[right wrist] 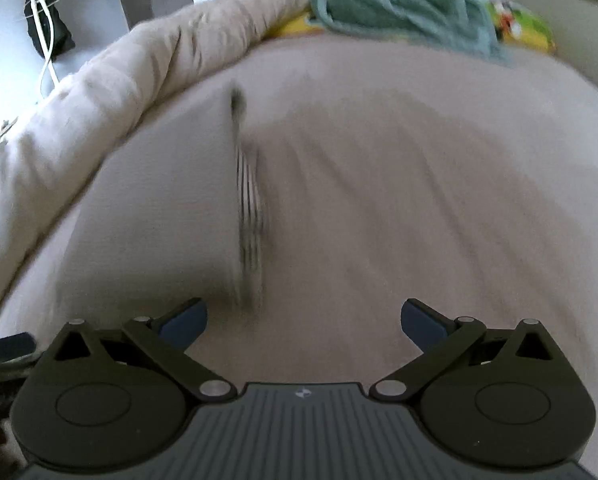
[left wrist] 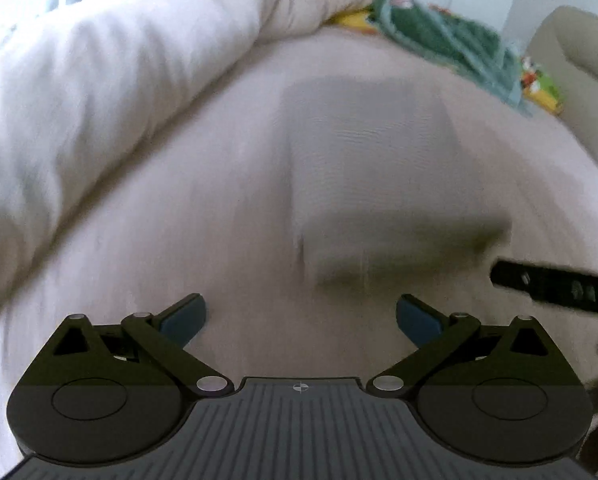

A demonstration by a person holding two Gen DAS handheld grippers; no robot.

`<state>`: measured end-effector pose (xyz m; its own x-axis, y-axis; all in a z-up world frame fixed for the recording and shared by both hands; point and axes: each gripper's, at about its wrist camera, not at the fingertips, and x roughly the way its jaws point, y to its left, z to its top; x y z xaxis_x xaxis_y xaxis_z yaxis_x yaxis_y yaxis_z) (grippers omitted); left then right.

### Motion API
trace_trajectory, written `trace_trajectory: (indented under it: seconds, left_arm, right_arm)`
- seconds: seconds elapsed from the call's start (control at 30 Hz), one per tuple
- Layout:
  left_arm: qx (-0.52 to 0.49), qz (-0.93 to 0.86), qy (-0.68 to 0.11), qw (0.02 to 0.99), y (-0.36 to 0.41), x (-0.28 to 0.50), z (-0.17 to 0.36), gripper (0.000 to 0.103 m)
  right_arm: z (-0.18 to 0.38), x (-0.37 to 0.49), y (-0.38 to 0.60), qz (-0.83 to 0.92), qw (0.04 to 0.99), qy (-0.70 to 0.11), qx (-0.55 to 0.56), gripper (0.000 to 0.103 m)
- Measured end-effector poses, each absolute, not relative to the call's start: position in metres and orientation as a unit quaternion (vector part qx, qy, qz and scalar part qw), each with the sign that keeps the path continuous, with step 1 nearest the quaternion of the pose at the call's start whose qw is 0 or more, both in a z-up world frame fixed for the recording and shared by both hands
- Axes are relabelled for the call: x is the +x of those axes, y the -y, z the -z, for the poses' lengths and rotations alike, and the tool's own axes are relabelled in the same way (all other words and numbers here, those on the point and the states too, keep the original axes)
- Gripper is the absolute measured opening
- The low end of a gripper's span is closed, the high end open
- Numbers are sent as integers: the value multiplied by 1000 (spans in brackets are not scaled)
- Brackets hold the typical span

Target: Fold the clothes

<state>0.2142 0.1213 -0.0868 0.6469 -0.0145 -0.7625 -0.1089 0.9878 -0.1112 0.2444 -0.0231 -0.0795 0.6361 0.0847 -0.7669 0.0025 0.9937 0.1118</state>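
Left wrist view: left gripper (left wrist: 301,322) at the bottom centre, blue-padded fingers (left wrist: 183,317) spread wide and holding nothing. Flat grey folded garment (left wrist: 363,168), blurred, lay mid-frame on the pale pink bed sheet (left wrist: 159,248). Rolled cream quilt (left wrist: 111,80) in the upper left; green fleecy blanket (left wrist: 439,32) along the top; black bar of the other tool at the right edge.

Right wrist view: right gripper (right wrist: 303,322) at the bottom centre, fingers apart, empty. Garment's striped edge (right wrist: 249,208) left of centre.
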Motion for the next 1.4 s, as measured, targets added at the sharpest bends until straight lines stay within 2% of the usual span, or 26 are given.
trace_trajectory:
  seconds: [0.13, 0.37, 0.6, 1.4]
  left_arm:
    - [-11, -42, -397, 917, -98, 180, 92, 103]
    - [-24, -63, -382, 922, -90, 205, 98, 103]
    - [30, -81, -370, 925, -71, 197, 104, 103]
    - [22, -80, -369, 926, -70, 200, 108, 103]
  right_arm:
    - [96, 199, 19, -12, 910, -413, -37, 103]
    - [103, 212, 16, -43, 922, -379, -72, 103]
    - [109, 206, 33, -69, 930, -359, -26, 103]
    - [109, 202, 31, -62, 931, -359, -34, 103]
